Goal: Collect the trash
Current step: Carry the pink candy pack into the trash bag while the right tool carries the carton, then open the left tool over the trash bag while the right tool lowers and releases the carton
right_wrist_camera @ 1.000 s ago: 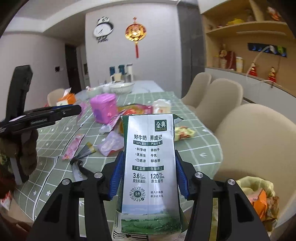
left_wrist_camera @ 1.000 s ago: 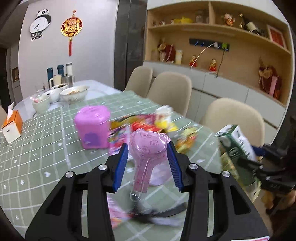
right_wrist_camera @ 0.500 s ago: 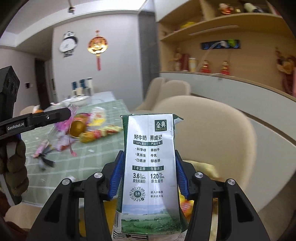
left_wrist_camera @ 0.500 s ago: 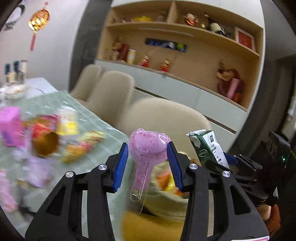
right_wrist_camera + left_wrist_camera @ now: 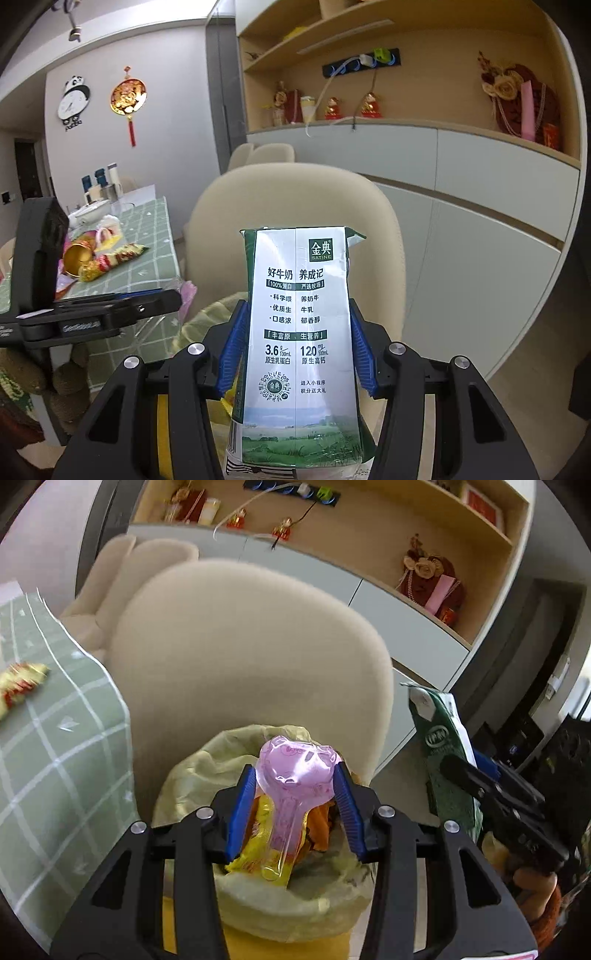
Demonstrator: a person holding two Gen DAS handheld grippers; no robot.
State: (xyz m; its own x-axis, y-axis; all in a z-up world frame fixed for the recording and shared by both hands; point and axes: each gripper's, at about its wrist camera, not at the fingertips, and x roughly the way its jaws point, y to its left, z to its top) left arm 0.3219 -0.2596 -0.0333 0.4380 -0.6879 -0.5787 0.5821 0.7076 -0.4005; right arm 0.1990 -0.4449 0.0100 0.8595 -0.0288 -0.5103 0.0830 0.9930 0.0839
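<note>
My left gripper (image 5: 295, 808) is shut on a pink plastic blister wrapper (image 5: 295, 775) and holds it right above the open mouth of a yellow bin lined with a pale bag (image 5: 280, 897), which holds yellow and orange wrappers. My right gripper (image 5: 297, 347) is shut on a green and silver milk carton (image 5: 299, 332), held upright beside the bin. The carton (image 5: 443, 760) and right gripper show at the right of the left wrist view. The left gripper (image 5: 92, 314) shows at the left of the right wrist view.
A beige chair (image 5: 251, 657) stands right behind the bin. The table with a green checked cloth (image 5: 55, 760) is to the left, with wrappers (image 5: 110, 258) and a gold cup (image 5: 77, 254) on it. A white cabinet (image 5: 480, 221) and shelves run along the wall.
Both grippers swung from the table to the right, toward the bin. The left gripper now holds the pink wrapper over the bin's mouth. Both grips are unchanged.
</note>
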